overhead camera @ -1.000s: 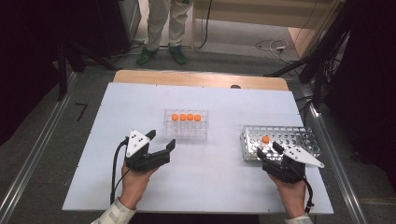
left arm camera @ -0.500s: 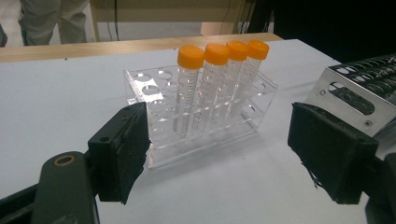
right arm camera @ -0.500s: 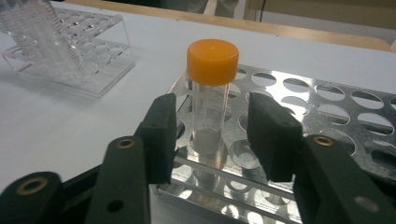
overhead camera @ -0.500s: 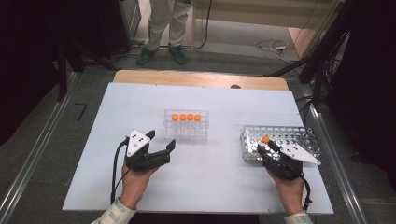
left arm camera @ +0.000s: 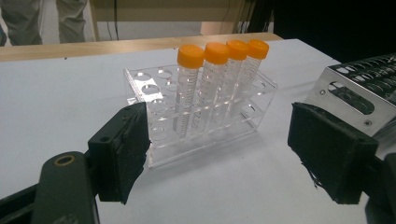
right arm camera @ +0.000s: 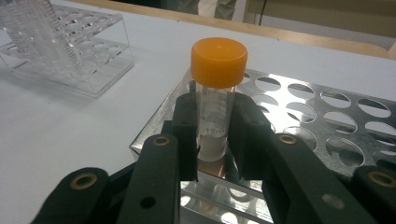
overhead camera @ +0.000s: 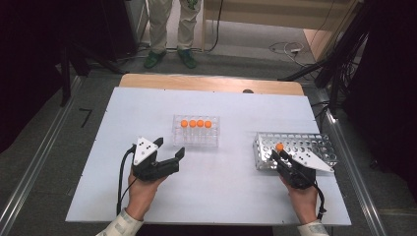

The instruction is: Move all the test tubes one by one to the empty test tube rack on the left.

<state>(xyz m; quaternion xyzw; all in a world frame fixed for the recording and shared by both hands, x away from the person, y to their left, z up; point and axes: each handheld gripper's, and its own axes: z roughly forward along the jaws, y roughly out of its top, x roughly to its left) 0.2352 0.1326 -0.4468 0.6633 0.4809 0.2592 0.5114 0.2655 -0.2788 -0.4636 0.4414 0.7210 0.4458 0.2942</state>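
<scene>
Now, on the left, the left hand-held gripper [overhead camera: 169, 150] waits released before the clear rack [overhead camera: 195, 132] on the worktop [overhead camera: 231, 177]. On the right, the right hand-held gripper [right arm camera: 212, 135] has just been closing and grasps the orange-capped tube [right arm camera: 215, 100] standing in the metal rack [overhead camera: 314, 147]; I judge it ready for lifting.

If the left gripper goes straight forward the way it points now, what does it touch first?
Most likely the clear rack holding four orange-capped tubes. It sits right ahead between the open jaws of the left gripper; the exact gap is unclear.
</scene>
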